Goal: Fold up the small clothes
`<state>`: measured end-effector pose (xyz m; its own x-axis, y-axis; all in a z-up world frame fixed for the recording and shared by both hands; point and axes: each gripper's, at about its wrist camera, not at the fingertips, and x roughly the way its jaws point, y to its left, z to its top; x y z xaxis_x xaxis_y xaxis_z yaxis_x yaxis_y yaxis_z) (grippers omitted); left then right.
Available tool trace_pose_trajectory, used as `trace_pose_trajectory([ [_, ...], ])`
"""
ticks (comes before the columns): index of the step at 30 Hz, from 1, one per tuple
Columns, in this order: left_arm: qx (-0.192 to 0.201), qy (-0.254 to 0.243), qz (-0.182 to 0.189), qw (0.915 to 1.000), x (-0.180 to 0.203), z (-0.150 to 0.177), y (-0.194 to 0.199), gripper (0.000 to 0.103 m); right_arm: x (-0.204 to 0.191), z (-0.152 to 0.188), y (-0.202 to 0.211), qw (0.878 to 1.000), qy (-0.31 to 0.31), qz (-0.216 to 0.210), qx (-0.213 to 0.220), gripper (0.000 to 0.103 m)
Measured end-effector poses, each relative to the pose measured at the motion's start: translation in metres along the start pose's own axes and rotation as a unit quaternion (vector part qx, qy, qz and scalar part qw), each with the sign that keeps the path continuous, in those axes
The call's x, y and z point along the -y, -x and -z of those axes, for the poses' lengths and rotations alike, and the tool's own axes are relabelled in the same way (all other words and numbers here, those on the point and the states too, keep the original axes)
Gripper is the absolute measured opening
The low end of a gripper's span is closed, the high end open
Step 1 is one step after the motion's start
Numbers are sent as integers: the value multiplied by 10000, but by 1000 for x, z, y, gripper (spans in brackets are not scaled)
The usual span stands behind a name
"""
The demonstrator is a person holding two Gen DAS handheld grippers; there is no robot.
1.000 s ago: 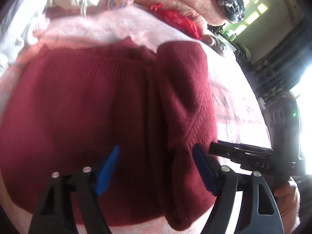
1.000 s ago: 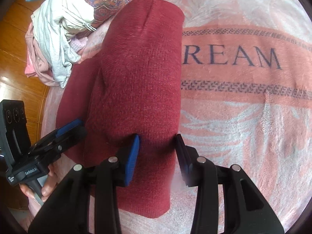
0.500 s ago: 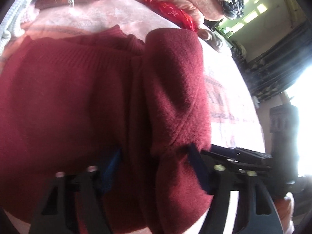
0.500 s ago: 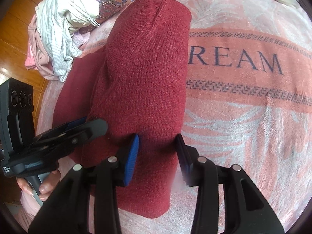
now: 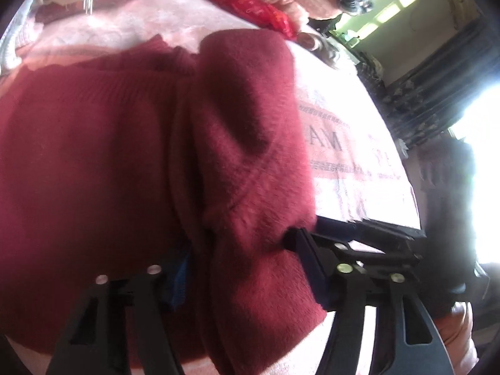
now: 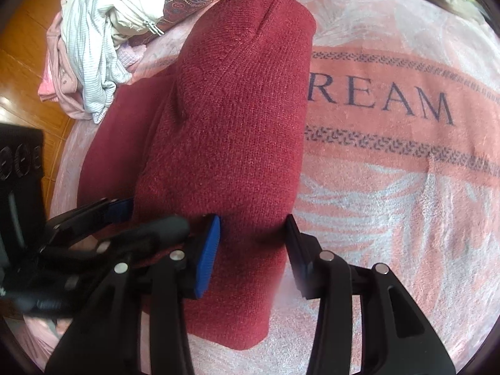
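Observation:
A dark red knit sweater (image 6: pixel 225 118) lies on a pink blanket (image 6: pixel 390 187), its right part folded over into a thick long flap (image 5: pixel 250 143). My left gripper (image 5: pixel 247 268) is open with its jaws either side of the flap's near end, the blue pad of the left finger half buried in cloth. It also shows in the right wrist view (image 6: pixel 122 215), low at the left. My right gripper (image 6: pixel 253 247) is open and straddles the flap's right edge near its lower end. It shows in the left wrist view (image 5: pixel 368 234) just right of my left one.
A heap of white, pink and patterned clothes (image 6: pixel 103 31) lies at the blanket's far left, over a wooden floor (image 6: pixel 18 50). A red cloth (image 5: pixel 250 3) and more bedding lie beyond the sweater. The blanket carries dark letters (image 6: pixel 381 100).
My left gripper has pushed forward and to the right into the folded flap, closing on my right gripper. My right gripper has edged slightly forward, still open.

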<state>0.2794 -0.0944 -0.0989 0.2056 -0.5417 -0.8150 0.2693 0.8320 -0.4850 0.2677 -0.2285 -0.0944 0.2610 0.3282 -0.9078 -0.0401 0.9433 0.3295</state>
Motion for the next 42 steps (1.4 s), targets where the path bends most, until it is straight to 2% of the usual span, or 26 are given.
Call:
trace_pose_trajectory([
  [1,-34,104,17,9999,-4,-2,-3,46,0,0,0,10000,32,7,5,43],
  [2,-27,125,45,9999,-5,-3,-4,42,-1,1,0,10000,54,10,-1,43],
  [4,35,69,162,9998,-5,-1,-4,18,-1,3,0,10000,63,-28,-44,45],
  [6,148,49,287,9995,-3,3,1,14,1,4,3,9999,-4,-106,-71,46],
  [9,338,18,249,9991,-2,5,10,12,5,6,15,9994,-153,-304,-56,46],
  [12,557,132,301,9979,-11,4,33,11,7,7,32,9996,-81,-263,99,46],
  [15,886,92,297,9956,-27,5,78,11,6,6,37,9993,-63,-343,120,46],
  [18,1136,76,20,9935,-44,5,117,11,-6,6,31,9990,63,-446,50,46],
  [19,1202,114,-115,9926,-56,6,133,11,-10,6,29,9987,100,-496,13,46],
  [22,1308,335,-215,9906,-100,14,162,12,-27,7,15,9965,190,-794,-171,46],
  [24,1220,549,-374,9903,-126,19,165,12,-43,7,0,9949,273,-910,-334,46],
  [27,989,790,-336,9914,-163,27,152,12,-60,9,-18,9922,323,-1077,-542,46],
  [29,792,714,-375,9936,-172,30,135,12,-66,9,-22,9907,269,-1188,-613,46],
  [31,700,626,-517,9942,-179,33,126,13,-69,8,-23,9909,258,-1170,-610,51],
  [35,726,693,-423,9940,-188,28,129,13,-70,8,-21,9907,215,-1183,-639,52],
  [38,724,662,-519,9938,-186,34,139,24,-73,16,-15,9906,256,-1177,-649,52],
  [40,754,729,-691,9921,-186,41,145,36,-72,20,-9,9917,268,-1105,-605,52],
  [42,757,816,-763,9909,-186,53,155,42,-69,24,-2,9915,206,-1150,-564,52],
])
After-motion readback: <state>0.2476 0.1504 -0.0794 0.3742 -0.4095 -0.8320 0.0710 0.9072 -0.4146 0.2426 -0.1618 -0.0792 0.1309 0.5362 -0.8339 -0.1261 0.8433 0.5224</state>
